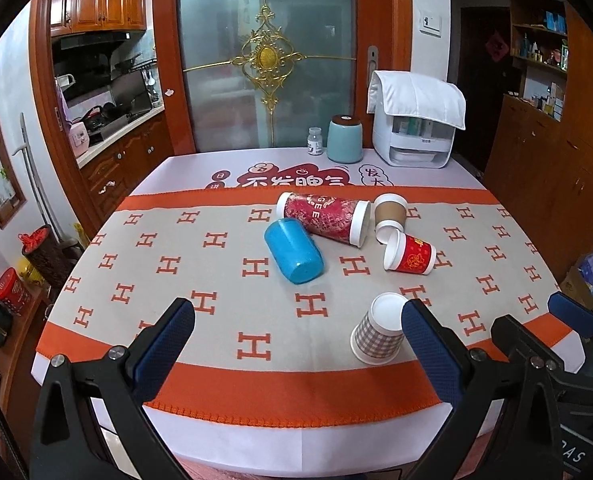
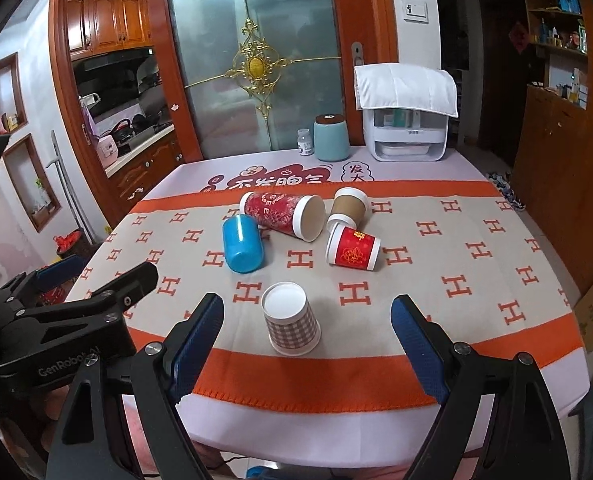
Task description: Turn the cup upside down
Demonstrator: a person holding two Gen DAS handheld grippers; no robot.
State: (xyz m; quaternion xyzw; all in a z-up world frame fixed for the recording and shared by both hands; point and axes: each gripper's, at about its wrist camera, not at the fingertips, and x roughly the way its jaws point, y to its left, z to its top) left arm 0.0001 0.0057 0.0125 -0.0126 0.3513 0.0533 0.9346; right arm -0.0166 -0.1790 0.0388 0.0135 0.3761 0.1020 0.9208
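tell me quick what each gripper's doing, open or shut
Left gripper: open, holding nothing.
Right gripper: open, holding nothing.

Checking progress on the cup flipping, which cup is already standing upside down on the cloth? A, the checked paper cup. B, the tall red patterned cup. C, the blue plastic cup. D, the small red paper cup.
A: the checked paper cup stands rim down with its white base up, nearest both open tongs, while the blue cup, tall red cup and small red cup lie on their sides.

Brown cup (image 1: 390, 210) base behind red cup (image 1: 409, 253), shelf items (image 1: 540, 46) too small
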